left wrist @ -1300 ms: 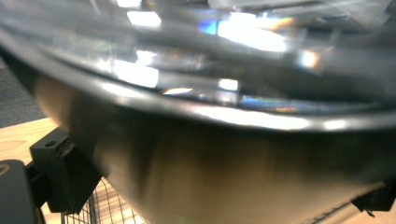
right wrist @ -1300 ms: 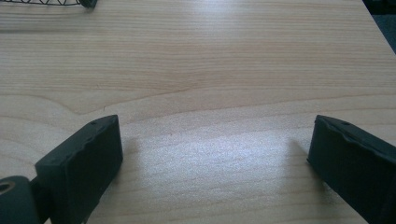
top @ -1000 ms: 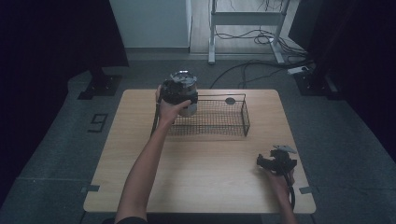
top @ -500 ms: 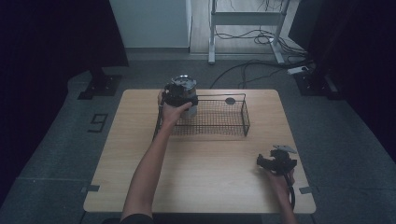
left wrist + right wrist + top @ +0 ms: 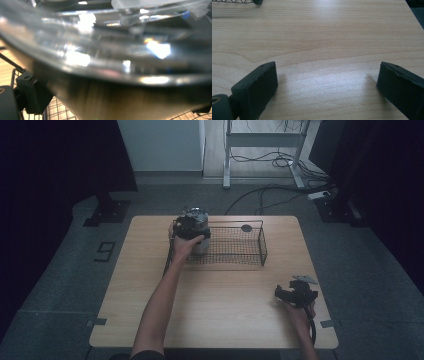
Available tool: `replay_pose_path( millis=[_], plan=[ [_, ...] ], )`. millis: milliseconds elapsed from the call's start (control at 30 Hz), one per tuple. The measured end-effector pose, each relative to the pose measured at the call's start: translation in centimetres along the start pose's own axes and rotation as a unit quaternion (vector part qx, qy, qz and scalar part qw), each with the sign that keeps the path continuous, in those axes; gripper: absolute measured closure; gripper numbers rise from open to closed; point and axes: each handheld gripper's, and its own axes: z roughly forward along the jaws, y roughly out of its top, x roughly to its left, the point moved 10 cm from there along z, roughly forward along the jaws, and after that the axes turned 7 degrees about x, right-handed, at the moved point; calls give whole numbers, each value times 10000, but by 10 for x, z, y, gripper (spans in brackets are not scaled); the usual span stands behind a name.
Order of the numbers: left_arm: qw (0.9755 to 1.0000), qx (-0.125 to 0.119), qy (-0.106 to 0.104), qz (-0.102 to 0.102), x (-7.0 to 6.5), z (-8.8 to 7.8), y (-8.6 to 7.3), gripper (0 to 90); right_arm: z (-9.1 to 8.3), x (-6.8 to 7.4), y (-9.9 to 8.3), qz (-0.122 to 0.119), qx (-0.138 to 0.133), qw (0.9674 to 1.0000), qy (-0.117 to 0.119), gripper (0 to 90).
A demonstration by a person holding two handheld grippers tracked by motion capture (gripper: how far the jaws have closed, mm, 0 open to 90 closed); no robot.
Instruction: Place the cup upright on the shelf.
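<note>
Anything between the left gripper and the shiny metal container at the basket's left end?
Nothing visible. The left gripper is right at the shiny metal container, over the left end of the black wire basket; the container's wall looms close in the left gripper view.

L gripper on jar at wire basket left end; R gripper on table.

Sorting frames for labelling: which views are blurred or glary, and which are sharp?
Left gripper view: the shiny clear-topped metal container sits too close, blurred, with white glare patches. Right gripper view: sharp wood grain on the pale wooden table. High view: dim, dark surroundings.
</note>
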Motion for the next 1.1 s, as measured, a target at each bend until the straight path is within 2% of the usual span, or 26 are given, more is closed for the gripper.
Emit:
replay_pose_path(
  millis=[167, 433, 567, 600, 633, 667, 733, 867, 900, 933, 1100],
  plan=[
    [10000, 53, -1, -21, -1, 6, -9, 41, 0, 0, 0, -4, 7, 10000, -1, 29],
    [9999, 149, 25, 56, -2, 10, -18, 39, 0, 0, 0, -2, -1, 10000, 0, 29],
    [9998, 146, -27, 139, -5, 10, -21, 38, 0, 0, 0, -3, -1, 10000, 0, 29],
    [9996, 134, -81, 251, -7, 8, -23, 38, 0, 0, 0, -3, -1, 10000, 0, 29],
    [9996, 134, -81, 251, -7, 8, -23, 36, 0, 0, 0, -2, -1, 10000, -1, 29],
    [9995, 147, -109, 243, -9, 5, -24, 32, 0, 0, 0, -2, -1, 10000, 0, 29],
    [9996, -23, -112, 266, -10, -2, -21, 0, 0, 0, 0, -1, 0, 10000, 0, 29],
    [9992, -265, -162, 265, -11, -23, -12, 0, 0, 0, 0, -3, 0, 10000, -1, 29],
    [9992, -265, -162, 265, -11, -23, -12, 0, 0, 0, 0, -2, 0, 10000, -1, 29],
    [9991, -290, -128, 291, -10, -32, -12, 0, 0, 0, 0, 0, -1, 10000, 0, 29],
    [9989, -291, -59, 373, -6, -50, -23, 0, 0, 0, 0, -1, -2, 10000, 0, 30]
  ],
)
